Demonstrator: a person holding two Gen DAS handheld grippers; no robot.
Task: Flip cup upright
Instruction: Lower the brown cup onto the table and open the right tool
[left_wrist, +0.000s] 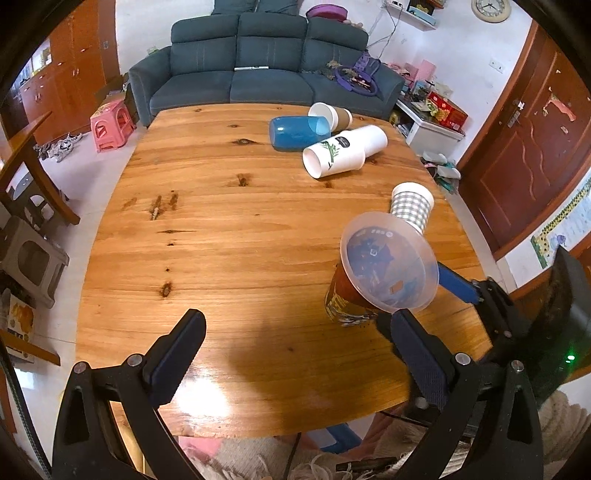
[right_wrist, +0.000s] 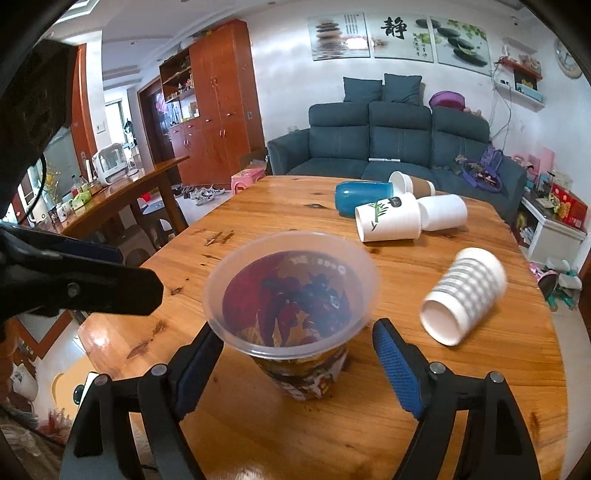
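A clear plastic cup with a red and blue printed sleeve (right_wrist: 291, 314) stands upright on the wooden table (right_wrist: 480, 387); it also shows in the left wrist view (left_wrist: 380, 273). My right gripper (right_wrist: 295, 373) is open, one finger on each side of the cup's lower body, with a gap on both sides. My left gripper (left_wrist: 295, 354) is open and empty over the table's near edge, to the left of the cup. A checked white paper cup (right_wrist: 463, 299) lies on its side to the right.
At the far side of the table lie a blue cup (left_wrist: 297, 131), a white leaf-print cup (left_wrist: 332, 157), a plain white cup (left_wrist: 375, 136) and a brown-sleeved paper cup (left_wrist: 332, 115). A sofa (left_wrist: 266, 74) stands behind the table (left_wrist: 221, 221).
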